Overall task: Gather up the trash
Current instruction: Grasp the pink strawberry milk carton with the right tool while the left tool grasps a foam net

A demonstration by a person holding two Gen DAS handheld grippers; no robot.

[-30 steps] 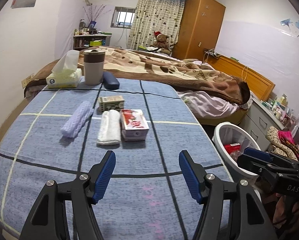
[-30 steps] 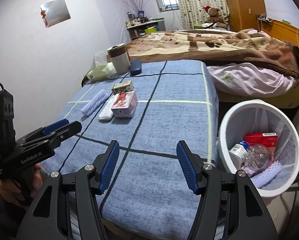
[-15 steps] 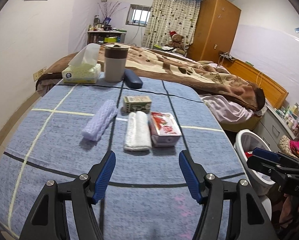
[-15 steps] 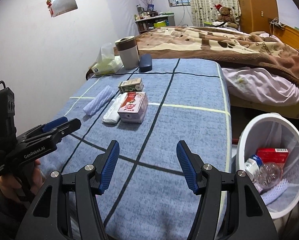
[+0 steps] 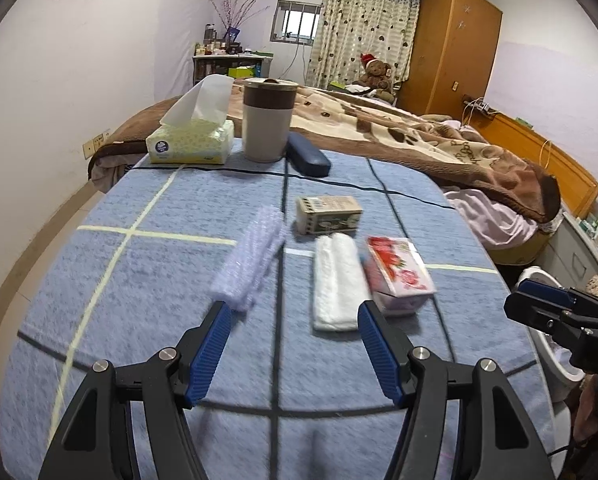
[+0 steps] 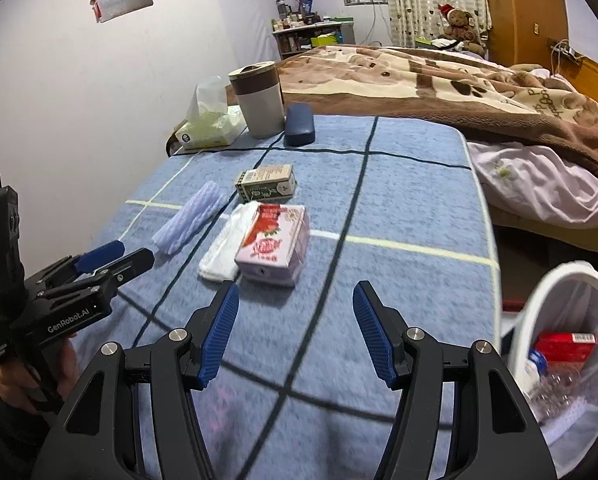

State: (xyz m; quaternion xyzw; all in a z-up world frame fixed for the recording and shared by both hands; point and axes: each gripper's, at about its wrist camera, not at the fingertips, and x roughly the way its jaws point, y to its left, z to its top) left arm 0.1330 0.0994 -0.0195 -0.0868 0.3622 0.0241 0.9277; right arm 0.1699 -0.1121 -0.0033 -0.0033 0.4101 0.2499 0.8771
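Blue-padded left gripper [image 5: 293, 334] – empty (jaws apart) – faces foam sleeve [image 5: 249, 258]

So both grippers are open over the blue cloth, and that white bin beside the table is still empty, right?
Not quite. Both the left gripper and right gripper are open over the blue cloth, but the white bin is not empty: the right wrist view shows a red box and a clear bottle inside.

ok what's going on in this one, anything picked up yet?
Nothing is held. A person holds the left gripper and right gripper open above the blue checked tablecloth. Lying there are a pink strawberry carton, a folded white cloth, a lilac foam sleeve and a small green printed box. The white waste bin beside the table already holds trash.
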